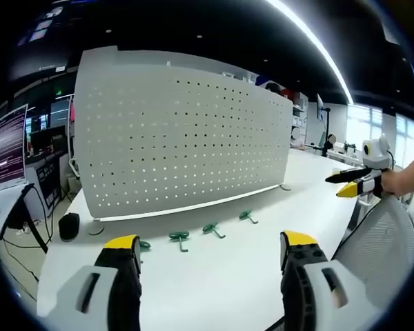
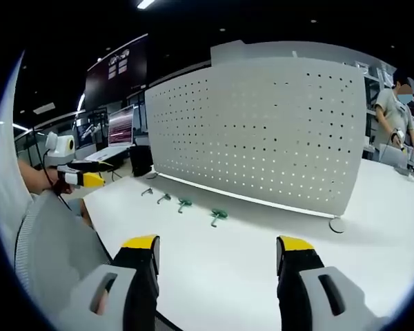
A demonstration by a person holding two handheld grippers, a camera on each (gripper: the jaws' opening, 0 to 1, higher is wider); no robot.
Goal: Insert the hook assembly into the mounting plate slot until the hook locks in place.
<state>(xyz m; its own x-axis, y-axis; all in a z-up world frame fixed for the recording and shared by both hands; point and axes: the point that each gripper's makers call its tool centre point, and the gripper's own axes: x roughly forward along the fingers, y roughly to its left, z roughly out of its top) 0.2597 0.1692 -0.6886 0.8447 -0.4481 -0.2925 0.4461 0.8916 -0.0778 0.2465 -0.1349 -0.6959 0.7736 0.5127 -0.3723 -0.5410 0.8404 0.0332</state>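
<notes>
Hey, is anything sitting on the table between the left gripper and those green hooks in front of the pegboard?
Nothing visible does. Bare white table lies between the open left gripper and the green hooks, which lie before the pegboard.

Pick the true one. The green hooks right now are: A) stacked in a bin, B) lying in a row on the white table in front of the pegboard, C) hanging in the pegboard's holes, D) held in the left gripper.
B: the green hooks lie in a row on the white table before the upright pegboard, and the left gripper stands open and empty.
</notes>
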